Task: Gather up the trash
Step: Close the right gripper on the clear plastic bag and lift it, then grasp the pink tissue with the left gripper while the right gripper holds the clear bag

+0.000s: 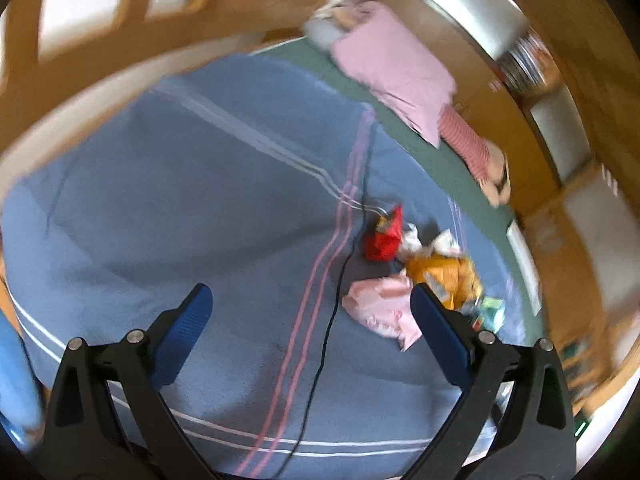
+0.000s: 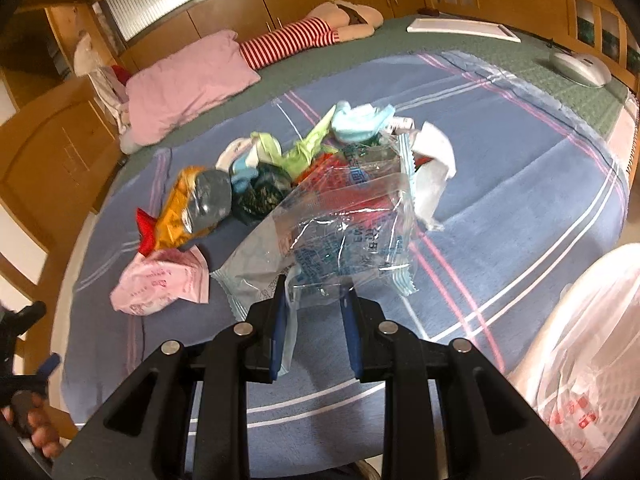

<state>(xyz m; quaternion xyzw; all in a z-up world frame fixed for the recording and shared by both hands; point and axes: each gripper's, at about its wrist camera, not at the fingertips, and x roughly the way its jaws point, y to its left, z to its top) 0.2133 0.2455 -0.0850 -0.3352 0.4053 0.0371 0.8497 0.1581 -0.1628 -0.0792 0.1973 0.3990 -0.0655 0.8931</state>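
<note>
Bed scene, two wrist views. R gripper [image 2: 314, 294]: jaws nearly together, clamped on the edge of a clear wrapper [image 2: 348, 220] w/ blue print, held above the blanket [image 2: 500, 200]; wrapper crumpled, lifted in front of the trash pile. L gripper [image 1: 312, 300]: jaws wide apart, nothing between them, over the blanket; view blurred. Rest of trash lies on the blue striped blanket, in a loose heap: pink packet [image 2: 160, 280] nearest the front left; orange bag [image 2: 180, 208] w/ silver inside just behind it; red wrapper [image 2: 146, 226] touching the orange bag's left side; dark green packet [image 2: 260, 192], light green scrap [image 2: 304, 152], pale blue mask [image 2: 356, 122] and white paper [image 2: 434, 164] further back. L view shows same heap to the right of centre: red wrapper [image 1: 384, 236], orange bag [image 1: 440, 268], pink packet [image 1: 380, 308] beside the right finger. Thin black cable [image 1: 332, 320] runs across the blanket. Pink pillow [image 2: 188, 88] and striped plush toy [image 2: 292, 42] at far edge of bed; white plastic bag [image 2: 580, 360] at lower right; a hand [image 2: 38, 432] at lower left.
</note>
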